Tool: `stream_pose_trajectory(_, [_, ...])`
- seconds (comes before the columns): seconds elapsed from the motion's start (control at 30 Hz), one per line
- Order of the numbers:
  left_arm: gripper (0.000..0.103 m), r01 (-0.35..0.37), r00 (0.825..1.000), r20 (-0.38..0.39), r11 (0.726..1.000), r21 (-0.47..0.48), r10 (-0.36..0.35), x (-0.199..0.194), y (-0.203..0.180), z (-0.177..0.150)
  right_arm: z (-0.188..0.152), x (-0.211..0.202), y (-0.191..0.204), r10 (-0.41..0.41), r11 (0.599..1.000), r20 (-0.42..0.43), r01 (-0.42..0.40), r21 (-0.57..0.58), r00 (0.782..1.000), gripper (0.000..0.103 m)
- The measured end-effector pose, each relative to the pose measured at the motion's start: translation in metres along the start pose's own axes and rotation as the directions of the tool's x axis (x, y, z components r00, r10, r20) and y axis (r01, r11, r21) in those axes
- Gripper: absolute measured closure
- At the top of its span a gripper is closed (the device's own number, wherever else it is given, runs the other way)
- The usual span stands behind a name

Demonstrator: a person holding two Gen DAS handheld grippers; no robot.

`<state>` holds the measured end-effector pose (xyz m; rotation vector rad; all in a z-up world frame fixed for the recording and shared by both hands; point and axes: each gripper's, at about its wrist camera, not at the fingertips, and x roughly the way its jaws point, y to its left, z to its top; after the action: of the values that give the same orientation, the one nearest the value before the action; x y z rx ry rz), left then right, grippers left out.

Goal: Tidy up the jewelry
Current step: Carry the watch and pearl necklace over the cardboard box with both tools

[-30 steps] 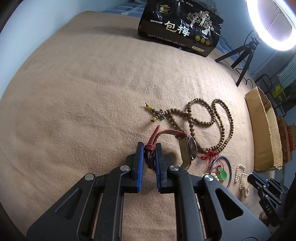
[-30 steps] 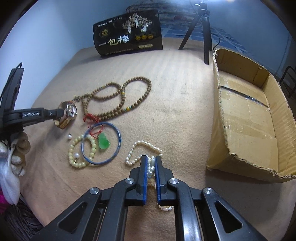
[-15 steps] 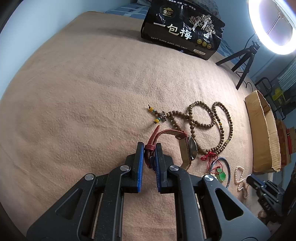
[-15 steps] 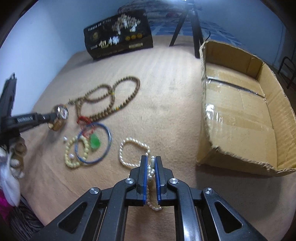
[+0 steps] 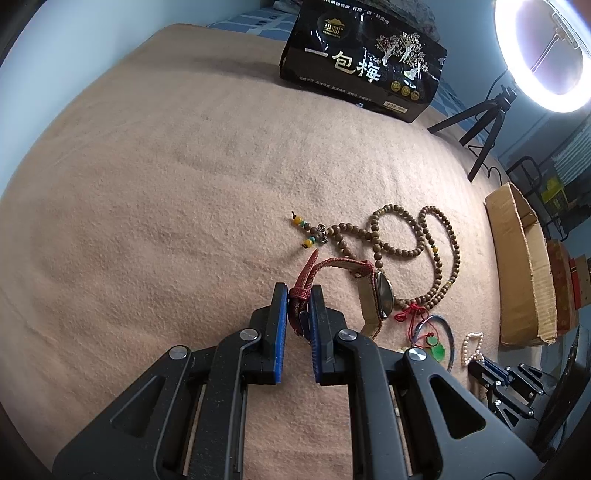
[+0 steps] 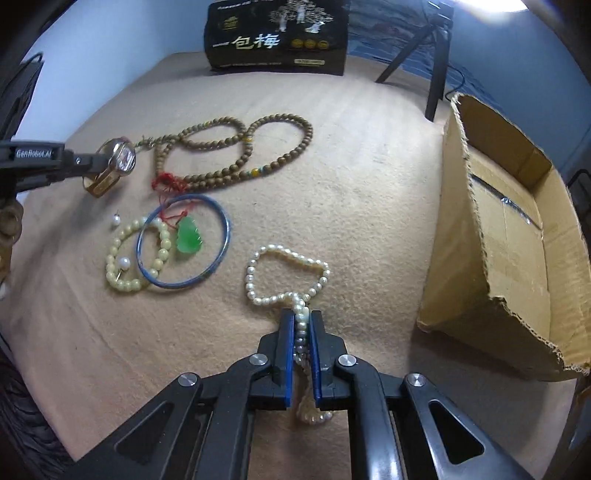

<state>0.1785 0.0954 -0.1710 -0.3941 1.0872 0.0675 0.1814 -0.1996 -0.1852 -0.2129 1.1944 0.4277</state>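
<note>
My left gripper (image 5: 298, 295) is shut on the red woven strap of a watch (image 5: 380, 297), holding it just above the tan blanket; the watch also shows in the right wrist view (image 6: 120, 158). My right gripper (image 6: 303, 325) is shut on a white pearl necklace (image 6: 286, 271) whose loop lies ahead on the blanket. A brown wooden bead necklace (image 6: 236, 147) lies behind, also visible in the left wrist view (image 5: 413, 236). A blue bangle (image 6: 184, 242), a green jade pendant (image 6: 189, 235) and a cream bead bracelet (image 6: 138, 256) lie at left.
An open cardboard box (image 6: 517, 229) stands on the right. A black printed bag (image 6: 277, 35) stands at the back, with a tripod (image 6: 432, 55) beside it. A ring light (image 5: 543, 51) glows at the upper right. Two loose pearl beads (image 6: 117, 220) lie near the bracelet.
My right gripper has shifted with the pearl necklace, so the box sits further right in view. My left gripper holds the watch strap and has lifted slightly.
</note>
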Motion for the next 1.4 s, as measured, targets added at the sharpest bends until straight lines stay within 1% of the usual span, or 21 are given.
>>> stream_pose_trajectory(0.1, [0.094, 0.016, 1.000, 0.011, 1.000, 0.000, -0.016, -0.006, -0.004, 0.001, 0.000, -0.009, -0.002, 0.014, 1.000, 0.024, -0.015, 0.013, 1.000, 0.098])
stream_pose_trajectory(0.3, [0.094, 0.065, 0.997, 0.034, 0.998, 0.017, -0.065, -0.023, -0.022, 0.000, 0.005, -0.050, -0.009, 0.048, 0.997, 0.125, -0.055, 0.055, 0.991, 0.098])
stream_pose_trajectory(0.53, [0.094, 0.124, 0.990, 0.061, 0.989, 0.080, -0.129, -0.044, -0.059, -0.004, 0.016, -0.098, -0.020, 0.066, 0.991, 0.261, -0.093, 0.092, 0.963, 0.098])
stream_pose_trajectory(0.77, [0.094, 0.196, 0.976, 0.064, 0.971, 0.140, -0.206, -0.057, -0.106, -0.006, 0.025, -0.126, -0.039, 0.050, 0.987, 0.347, -0.099, 0.126, 0.936, 0.098])
stream_pose_trajectory(0.87, [0.094, 0.216, 0.971, 0.060, 0.961, 0.174, -0.230, -0.059, -0.130, -0.008, 0.026, -0.132, -0.050, 0.025, 0.985, 0.366, -0.085, 0.150, 0.930, 0.098])
stream_pose_trajectory(0.97, [0.094, 0.239, 0.966, 0.047, 0.951, 0.198, -0.253, -0.057, -0.153, -0.011, 0.029, -0.138, -0.070, -0.003, 0.979, 0.380, -0.075, 0.190, 0.925, 0.098])
stream_pose_trajectory(1.13, [0.094, 0.274, 0.959, 0.010, 0.932, 0.238, -0.284, -0.044, -0.193, -0.019, 0.032, -0.145, -0.101, -0.044, 0.967, 0.396, -0.060, 0.247, 0.917, 0.098])
stream_pose_trajectory(1.23, [0.094, 0.288, 0.956, -0.015, 0.923, 0.255, -0.294, -0.033, -0.216, -0.023, 0.035, -0.145, -0.119, -0.065, 0.960, 0.395, -0.050, 0.275, 0.916, 0.098])
stream_pose_trajectory(1.4, [0.094, 0.296, 0.954, -0.030, 0.912, 0.284, -0.300, -0.020, -0.248, -0.026, 0.039, -0.139, -0.144, -0.086, 0.946, 0.385, -0.046, 0.321, 0.919, 0.098])
